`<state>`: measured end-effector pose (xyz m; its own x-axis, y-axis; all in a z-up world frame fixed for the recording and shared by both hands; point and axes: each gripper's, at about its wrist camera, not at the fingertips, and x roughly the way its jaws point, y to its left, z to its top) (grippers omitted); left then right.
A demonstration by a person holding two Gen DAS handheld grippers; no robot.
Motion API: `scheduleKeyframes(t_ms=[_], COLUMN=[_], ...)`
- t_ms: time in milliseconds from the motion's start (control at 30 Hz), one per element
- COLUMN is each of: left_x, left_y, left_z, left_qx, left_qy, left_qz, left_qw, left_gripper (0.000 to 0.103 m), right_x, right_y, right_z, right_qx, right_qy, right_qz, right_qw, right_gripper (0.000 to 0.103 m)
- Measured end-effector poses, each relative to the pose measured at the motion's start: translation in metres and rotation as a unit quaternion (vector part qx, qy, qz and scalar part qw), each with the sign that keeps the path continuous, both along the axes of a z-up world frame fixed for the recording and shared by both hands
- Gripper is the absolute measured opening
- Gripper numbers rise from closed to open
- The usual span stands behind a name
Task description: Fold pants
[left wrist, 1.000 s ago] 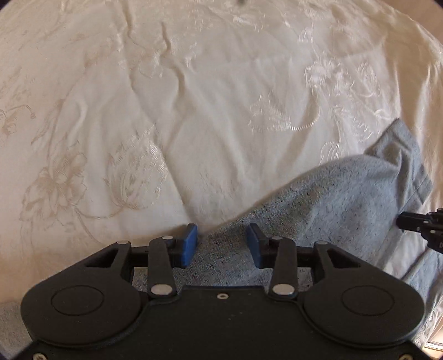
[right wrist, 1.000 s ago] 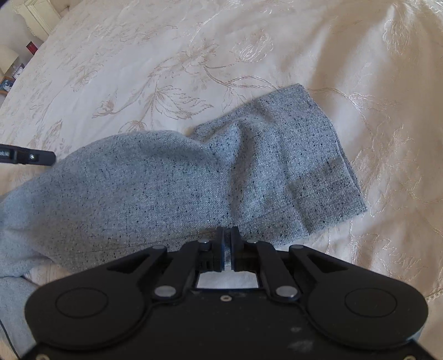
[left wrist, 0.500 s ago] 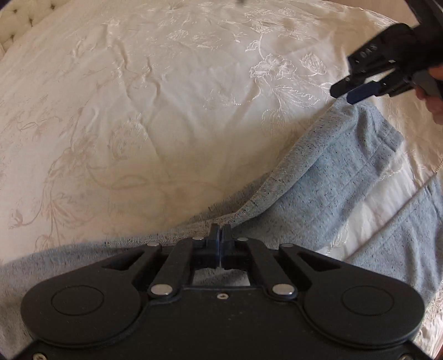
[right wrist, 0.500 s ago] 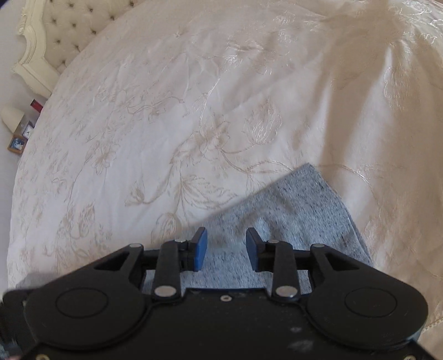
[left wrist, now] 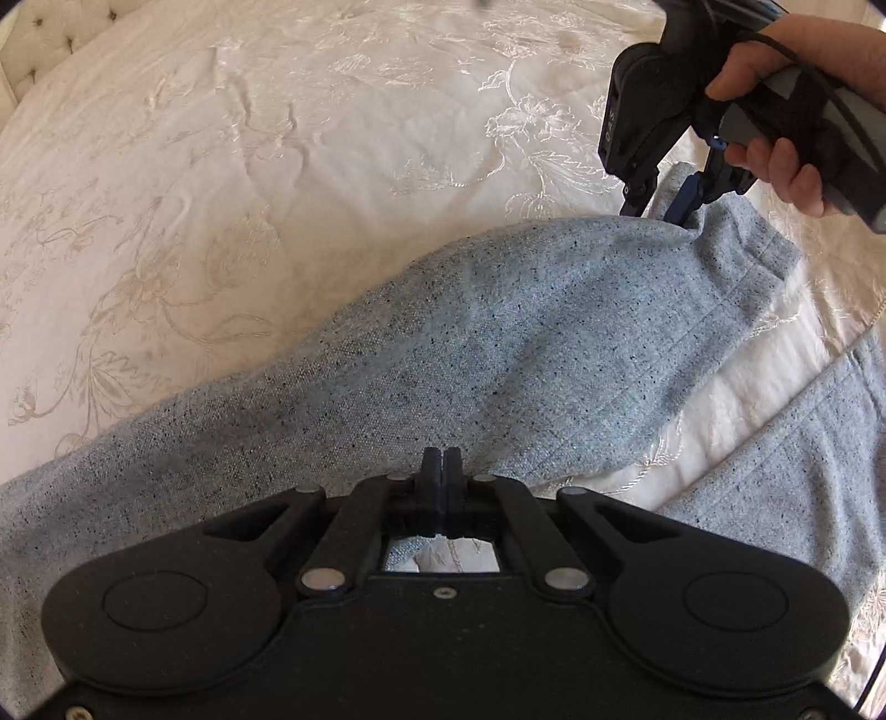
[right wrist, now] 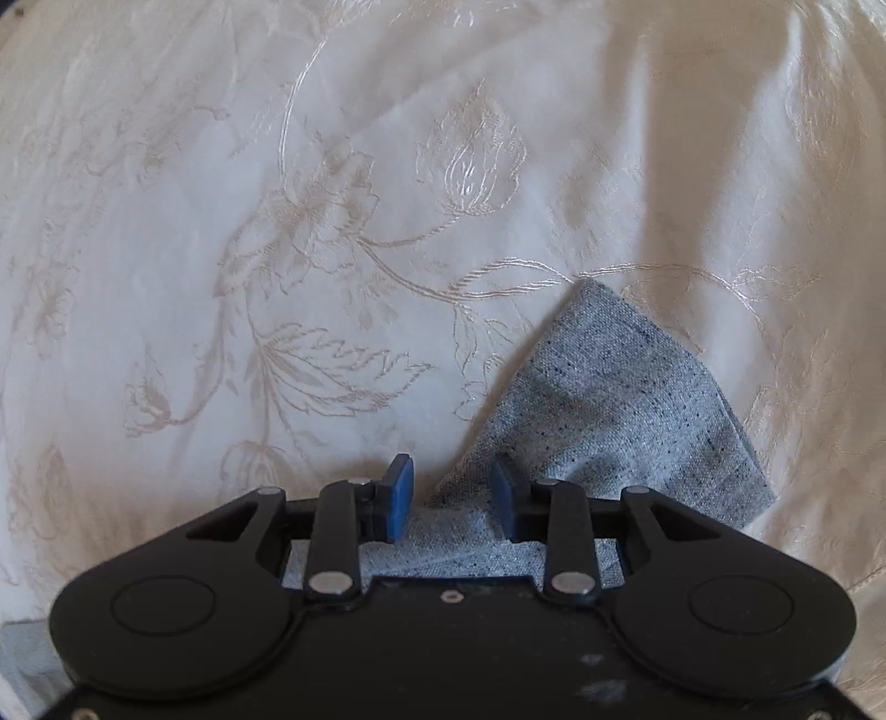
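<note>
Grey speckled pants (left wrist: 498,343) lie on a cream embroidered bedspread (left wrist: 249,166). In the left wrist view one leg runs from the lower left up to its hem at the upper right, and a second leg (left wrist: 803,443) lies at the right. My left gripper (left wrist: 443,471) is shut on the near edge of the leg. My right gripper (left wrist: 662,207) shows there at the hem, held by a hand. In the right wrist view my right gripper (right wrist: 451,493) is open, its pads either side of the hem corner (right wrist: 609,399).
The bedspread (right wrist: 277,221) fills both views, with soft wrinkles. A tufted headboard (left wrist: 33,50) shows at the far upper left of the left wrist view.
My left gripper shut on the pants leg and stays shut. My right gripper let go of the cloth, opened, and came down at the hem corner.
</note>
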<state>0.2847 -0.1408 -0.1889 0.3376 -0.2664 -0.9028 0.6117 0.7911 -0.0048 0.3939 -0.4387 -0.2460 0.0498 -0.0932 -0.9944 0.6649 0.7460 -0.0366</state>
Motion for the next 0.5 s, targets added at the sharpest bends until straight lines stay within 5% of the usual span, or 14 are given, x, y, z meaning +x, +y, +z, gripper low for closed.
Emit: scheduleKeyframes(t_ms=[100, 200, 233, 267, 433, 500], left_x=[-0.001, -0.007, -0.008, -0.009, -0.006, -0.005], left_y=[0.006, 0.018, 0.023, 0.029, 0.059, 0.07], left_z=[0.006, 0.017, 0.021, 0.025, 0.04, 0.043], left_qx=[-0.005, -0.012, -0.014, -0.018, -0.041, -0.042], left_qy=[-0.002, -0.008, -0.008, -0.008, -0.006, -0.004], left_qz=[0.013, 0.029, 0.035, 0.043, 0.094, 0.113], left_qw=[0.9999, 0.9995, 0.9992, 0.9989, 0.9947, 0.9927], left_gripper=[0.001, 0.006, 0.007, 0.008, 0.009, 0.01], right_x=[0.014, 0.013, 0.011, 0.009, -0.018, -0.022], right_y=[0.01, 0.016, 0.018, 0.02, 0.002, -0.009], right_z=[-0.018, -0.026, -0.025, -0.022, 0.028, 0.041], right_qx=[-0.03, -0.057, -0.061, -0.067, -0.051, -0.034], right_qy=[0.04, 0.036, 0.026, 0.016, -0.124, -0.147], right_qz=[0.014, 0.016, 0.016, 0.029, 0.019, 0.023], right_qw=[0.999, 0.998, 0.998, 0.997, 0.991, 0.988], right_gripper=[0.032, 0.028, 0.017, 0.003, 0.001, 0.002])
